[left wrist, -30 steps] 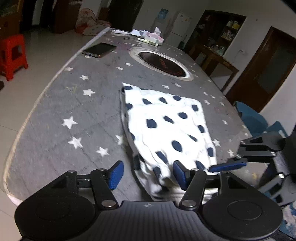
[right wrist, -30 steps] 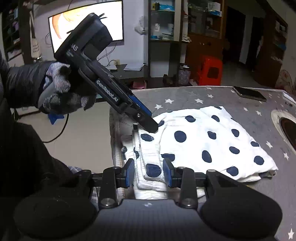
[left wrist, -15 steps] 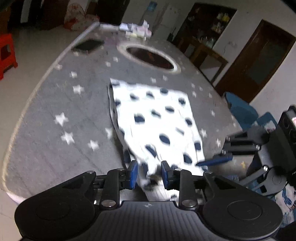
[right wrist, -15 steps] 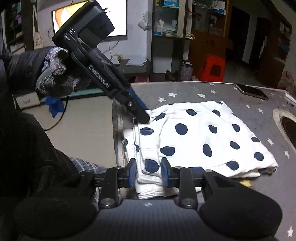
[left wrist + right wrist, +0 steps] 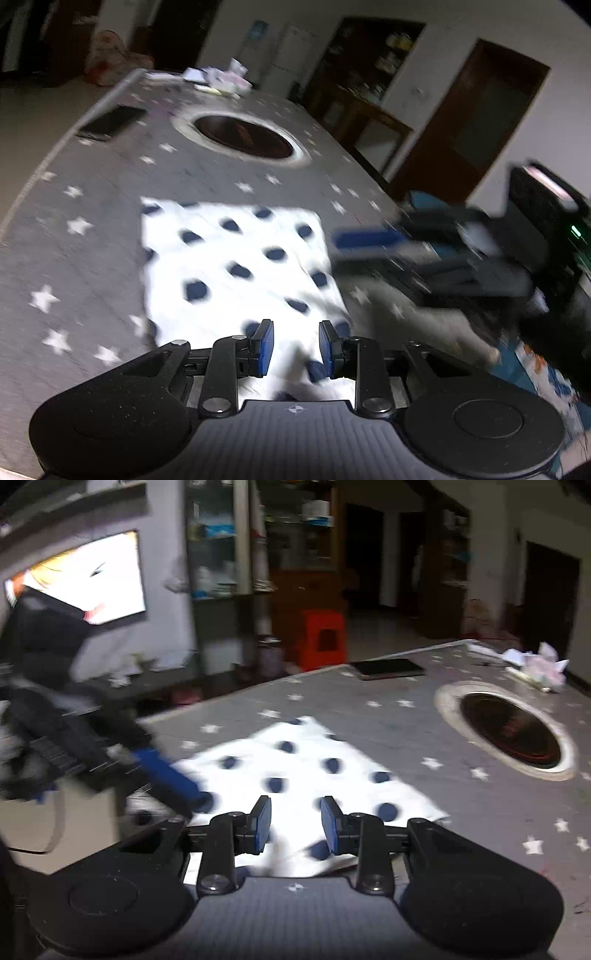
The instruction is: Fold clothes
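Note:
A white garment with dark blue dots (image 5: 236,266) lies folded on the grey star-patterned table (image 5: 92,236); it also shows in the right wrist view (image 5: 306,771). My left gripper (image 5: 295,349) is shut on the garment's near edge, cloth between its blue pads. My right gripper (image 5: 295,825) is shut on the near edge too. Each gripper shows blurred in the other's view: the right one (image 5: 373,238), the left one (image 5: 166,775). Both views are motion-blurred.
A round dark opening with a metal rim (image 5: 245,134) sits mid-table. A phone (image 5: 110,122) lies near the far left edge. Papers and tissues (image 5: 221,79) lie at the far end. A red stool (image 5: 325,638) stands on the floor.
Both grippers closed on the garment's near edge and lifted, moving forward over the table. The cloth's thick folded edge has risen into the jaws.

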`<state>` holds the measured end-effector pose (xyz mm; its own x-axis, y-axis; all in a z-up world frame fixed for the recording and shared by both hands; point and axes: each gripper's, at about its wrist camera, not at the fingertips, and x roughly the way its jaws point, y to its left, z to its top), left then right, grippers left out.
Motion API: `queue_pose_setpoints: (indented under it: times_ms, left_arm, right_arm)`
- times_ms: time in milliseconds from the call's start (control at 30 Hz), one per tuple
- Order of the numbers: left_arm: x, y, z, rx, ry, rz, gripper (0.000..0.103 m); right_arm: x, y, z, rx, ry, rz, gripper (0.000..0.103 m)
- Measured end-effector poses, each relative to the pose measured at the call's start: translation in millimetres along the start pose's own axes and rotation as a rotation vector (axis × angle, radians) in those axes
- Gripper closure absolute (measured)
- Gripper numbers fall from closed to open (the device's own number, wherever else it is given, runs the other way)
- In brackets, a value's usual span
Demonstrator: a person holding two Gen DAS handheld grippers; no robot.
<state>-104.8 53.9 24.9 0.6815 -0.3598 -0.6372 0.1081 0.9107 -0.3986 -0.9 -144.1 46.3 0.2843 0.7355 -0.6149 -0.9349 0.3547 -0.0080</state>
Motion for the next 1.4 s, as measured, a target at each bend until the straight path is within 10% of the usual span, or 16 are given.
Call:
queue_pose_setpoints:
  times_ms: [733, 1100, 1400]
  left_arm:
    - [7, 2, -18, -0.017, 0.05, -0.013, 0.073]
    - [7, 0, -20, -0.022, 0.038, -0.019, 0.066]
    - [7, 2, -21, -0.032, 0.033, -0.029, 0.066]
  right_arm:
    - [74, -53, -4, 0.108, 0.071, -0.177, 0.074]
    - [89, -4, 28, -0.053, 0.082, 0.094, 0.073]
    - [124, 11, 46, -0.116, 0.12, 0.118, 0.073]
